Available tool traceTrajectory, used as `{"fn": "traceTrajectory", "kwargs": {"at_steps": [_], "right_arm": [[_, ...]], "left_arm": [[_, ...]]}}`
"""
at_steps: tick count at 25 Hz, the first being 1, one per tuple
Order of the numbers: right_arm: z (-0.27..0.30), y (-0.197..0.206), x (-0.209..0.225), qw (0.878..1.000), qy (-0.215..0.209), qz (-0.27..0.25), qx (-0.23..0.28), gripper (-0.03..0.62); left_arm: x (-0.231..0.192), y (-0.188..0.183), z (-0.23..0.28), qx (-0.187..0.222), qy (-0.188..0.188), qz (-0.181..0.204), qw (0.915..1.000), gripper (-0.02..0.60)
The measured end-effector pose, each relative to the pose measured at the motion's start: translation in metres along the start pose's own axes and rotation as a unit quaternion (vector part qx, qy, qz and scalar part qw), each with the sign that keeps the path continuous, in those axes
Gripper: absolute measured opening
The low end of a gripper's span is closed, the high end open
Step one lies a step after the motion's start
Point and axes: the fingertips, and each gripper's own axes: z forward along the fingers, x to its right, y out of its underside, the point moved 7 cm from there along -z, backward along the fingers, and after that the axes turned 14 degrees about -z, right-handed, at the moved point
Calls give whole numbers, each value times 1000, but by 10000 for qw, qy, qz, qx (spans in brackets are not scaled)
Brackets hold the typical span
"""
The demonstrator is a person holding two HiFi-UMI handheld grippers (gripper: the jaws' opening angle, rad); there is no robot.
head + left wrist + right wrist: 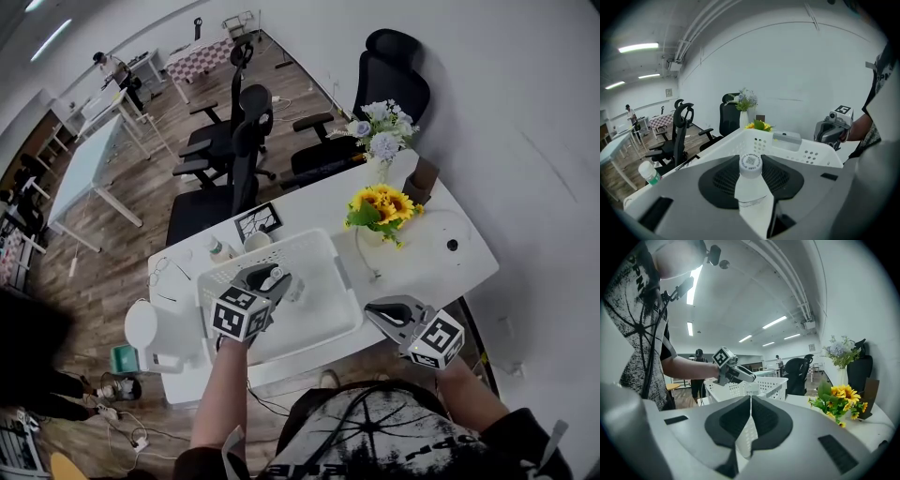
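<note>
Left claw (751, 165) pinches one white bottle (750, 186) over the single white basket (323, 246). My right claw (750, 400) is pressed together, empty. A second bottle (218, 249), sunflowers (382, 206) and pale flowers (382, 131) share the white desk (448, 267) over wood floor (112, 234).

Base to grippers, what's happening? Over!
Left gripper shut on white-capped bottle, above white basket. Right gripper shut, empty, beside it. Sunflowers stand apart, not in the way.
</note>
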Motion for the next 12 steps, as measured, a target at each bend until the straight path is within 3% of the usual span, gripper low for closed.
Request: {"fn": "traceTrajectory", "kwargs": {"at_steps": [12], "right_arm": [[-6, -2, 1, 9999, 144, 35, 57, 25]], "left_arm": [[22, -51, -22, 562, 202, 135, 9981, 149]]}}
